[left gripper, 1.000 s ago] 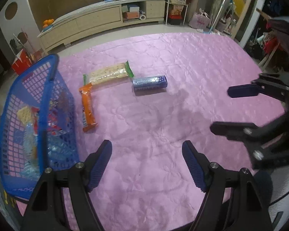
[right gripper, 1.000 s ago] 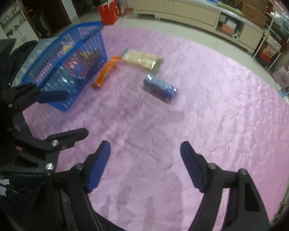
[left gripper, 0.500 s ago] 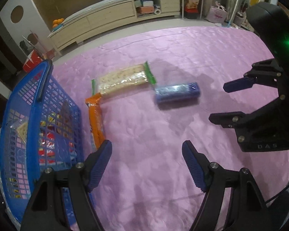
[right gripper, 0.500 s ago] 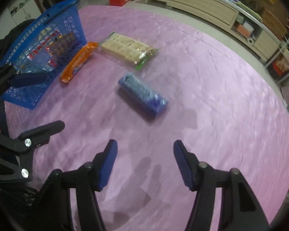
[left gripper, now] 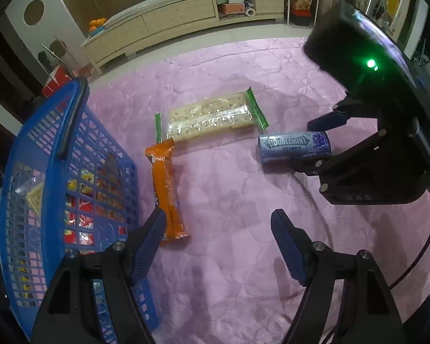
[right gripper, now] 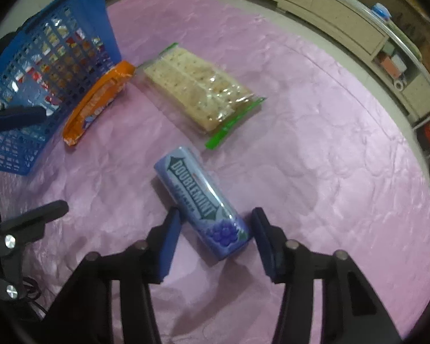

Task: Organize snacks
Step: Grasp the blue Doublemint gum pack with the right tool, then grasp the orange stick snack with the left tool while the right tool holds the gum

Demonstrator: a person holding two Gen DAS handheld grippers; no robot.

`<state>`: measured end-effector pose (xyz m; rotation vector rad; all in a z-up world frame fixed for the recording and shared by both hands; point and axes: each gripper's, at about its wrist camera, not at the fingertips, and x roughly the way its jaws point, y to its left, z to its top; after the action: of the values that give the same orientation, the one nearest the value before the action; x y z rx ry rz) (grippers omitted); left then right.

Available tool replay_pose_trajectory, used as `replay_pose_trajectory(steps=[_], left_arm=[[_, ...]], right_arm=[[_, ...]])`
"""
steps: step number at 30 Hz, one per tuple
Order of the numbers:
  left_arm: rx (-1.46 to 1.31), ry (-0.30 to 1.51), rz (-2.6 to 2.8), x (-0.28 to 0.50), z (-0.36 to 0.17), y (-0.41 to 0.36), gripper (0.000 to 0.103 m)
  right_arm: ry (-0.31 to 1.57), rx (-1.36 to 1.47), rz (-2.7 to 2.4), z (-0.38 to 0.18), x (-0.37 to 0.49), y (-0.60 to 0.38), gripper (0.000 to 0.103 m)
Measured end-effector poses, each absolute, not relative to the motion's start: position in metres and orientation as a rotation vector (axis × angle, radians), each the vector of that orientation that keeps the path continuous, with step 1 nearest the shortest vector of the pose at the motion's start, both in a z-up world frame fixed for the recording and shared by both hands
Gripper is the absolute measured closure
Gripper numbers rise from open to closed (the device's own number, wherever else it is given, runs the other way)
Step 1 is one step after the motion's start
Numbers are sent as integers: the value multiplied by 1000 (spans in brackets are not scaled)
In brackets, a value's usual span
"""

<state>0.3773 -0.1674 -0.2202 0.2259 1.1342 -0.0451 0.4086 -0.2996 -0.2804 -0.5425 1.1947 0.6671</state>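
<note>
A blue Doublemint gum bottle [right gripper: 203, 200] lies on its side on the pink cloth; it also shows in the left wrist view [left gripper: 293, 146]. My right gripper [right gripper: 216, 223] is open, with its two fingers on either side of the bottle's near end, not closed on it. An orange snack bar [left gripper: 166, 189] lies beside the blue basket [left gripper: 51, 132]. A clear cracker pack with green ends [left gripper: 212, 119] lies behind it. My left gripper [left gripper: 218, 229] is open and empty, just in front of the orange bar's near end.
The basket holds several wrapped snacks and stands at the cloth's left edge. The pink cloth [right gripper: 329, 143] stretches to the right. A long beige cabinet [left gripper: 186, 11] stands on the floor beyond. The right gripper's body [left gripper: 372, 114] fills the right of the left wrist view.
Both grippers have moved forward and down toward the snacks. The right gripper has come around the gum bottle and narrowed. The left gripper has neared the orange bar.
</note>
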Motion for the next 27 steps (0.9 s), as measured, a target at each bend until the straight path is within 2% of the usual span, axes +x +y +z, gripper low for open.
replay_pose_trajectory(steps=[5,7,10,20,22,24,25,26,27], left_arm=[[218,1141,-41,380,-221,-164,30],[231,1159,-20,383,-227,-164,29],[238,1168,-7,388,-232,-165,29],[324,1192,128,417,-247,-167,30],[360,1193,147,423,-252,-170,38],[339,1224,162,429,-258,-163,58],[319,1242,170,432,-261,-157,62],[308,1258,183,435,-264,-152,71],[321,1265,212,437,-267,-147,76]], right_arm=[[1160,-610,697,-276,408,-290,48],[1195,-577,706,-278,408,-292,60],[1202,-561,666,-278,402,-302,63],[1243,-409,560,-269,377,-347,63],[1241,-401,545,-268,375,-352,63],[1246,-386,540,-272,378,-338,63],[1245,-379,543,-271,377,-339,63],[1242,-377,546,-269,379,-336,63],[1239,-375,547,-269,378,-335,63]])
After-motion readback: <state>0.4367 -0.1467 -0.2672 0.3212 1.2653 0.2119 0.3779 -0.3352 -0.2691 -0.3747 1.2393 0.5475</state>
